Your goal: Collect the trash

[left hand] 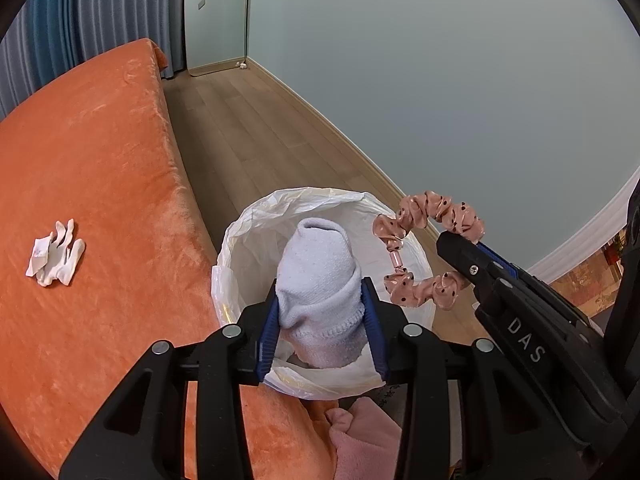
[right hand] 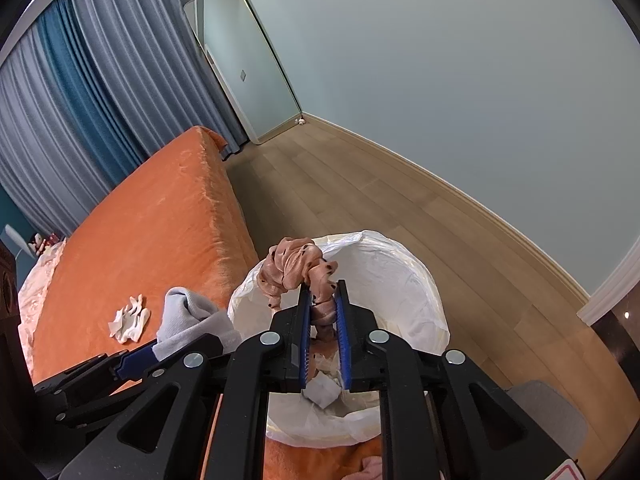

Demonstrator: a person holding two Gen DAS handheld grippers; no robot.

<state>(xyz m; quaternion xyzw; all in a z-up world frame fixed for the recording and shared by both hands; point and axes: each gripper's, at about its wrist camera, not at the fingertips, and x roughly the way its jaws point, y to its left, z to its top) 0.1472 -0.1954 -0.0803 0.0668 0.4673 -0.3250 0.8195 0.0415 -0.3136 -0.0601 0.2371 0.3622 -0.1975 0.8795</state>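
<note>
Left gripper clamped on a pale lilac sock, blue pads pressed into both sides of the rolled cuff, toe end standing up over the mouth of the bin. Right gripper nearly closed, pinching a pink scrunchie-covered headband with dark dots, held above the same opening; in the left wrist view, seen as an open arc hanging from the fingertips. Bin lined with a white plastic bag, a crumpled white scrap and other litter lying at the bottom. Bin set tight against the edge of a bed with an orange plush cover. On that cover, well apart from the bin, a small heap of crumpled white tissue. Beyond, wooden floor, pale wall, grey and blue curtains, a leaning mirror.
</note>
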